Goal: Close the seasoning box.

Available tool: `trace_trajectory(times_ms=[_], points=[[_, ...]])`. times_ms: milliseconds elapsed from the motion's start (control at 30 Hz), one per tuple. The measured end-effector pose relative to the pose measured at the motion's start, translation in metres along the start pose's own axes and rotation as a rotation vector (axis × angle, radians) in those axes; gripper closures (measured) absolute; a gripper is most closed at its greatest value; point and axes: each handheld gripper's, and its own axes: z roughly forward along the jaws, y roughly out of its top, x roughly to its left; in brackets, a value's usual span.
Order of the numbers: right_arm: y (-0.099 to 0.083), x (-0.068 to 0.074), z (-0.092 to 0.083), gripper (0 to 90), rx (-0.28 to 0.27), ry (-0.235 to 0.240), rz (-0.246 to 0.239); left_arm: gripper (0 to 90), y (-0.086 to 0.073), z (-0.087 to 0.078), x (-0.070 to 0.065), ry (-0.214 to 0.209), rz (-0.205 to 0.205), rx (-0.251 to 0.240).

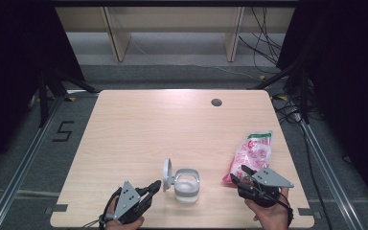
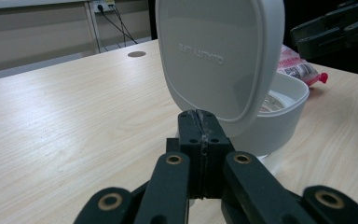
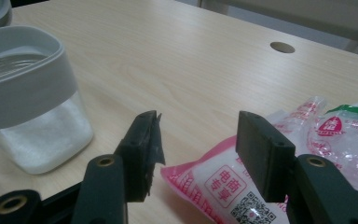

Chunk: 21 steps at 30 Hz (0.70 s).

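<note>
Surface (image 1: 139,129) of pale wood grain is seen from above, with a round grey cable port (image 1: 216,102) set near its far edge. A container (image 1: 187,187) with a clear lower body and a white upper band stands near the front edge, roughly midway between the two grippers. White granular contents are visible through the clear body in the right gripper view. A white hinged lid (image 1: 167,173) is raised upright on the container's left side; embossed lettering is seen mirrored on it in the left gripper view.

The left gripper (image 1: 154,187) is held by a hand (image 1: 124,218) at the lower left, its tip directed toward the lid. In the left gripper view the jaws are pressed together with no gap and nothing held between them, and the tip lies just in front of the lower edge of the lid; contact with the lid cannot be confirmed.

A pink and clear plastic packet (image 1: 251,153) with red printing and a green strip at its far end lies flat on the surface to the right of the container, apart from it. The right gripper (image 1: 237,174) is held at the lower right over the near end of the packet. In the right gripper view its jaws are spread wide apart, with the pink end of the packet lying between and below them; nothing is clamped.
</note>
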Motion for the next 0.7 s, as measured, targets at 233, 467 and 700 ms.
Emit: trace_trajectory(times_ms=[233, 467, 700], points=[[-0.002, 0.005, -0.001, 49.1, -0.015, 0.01, -0.04, 89.2, 0.007, 0.002, -0.001, 0.001, 0.014, 0.001], [-0.004, 0.011, -0.002, 47.6, 0.007, 0.045, -0.036, 89.2, 0.014, 0.003, -0.002, -0.023, 0.013, -0.01], [-0.006, 0.011, -0.005, 45.7, 0.019, 0.039, -0.017, 89.2, 0.017, 0.007, -0.002, -0.036, 0.043, -0.02]])
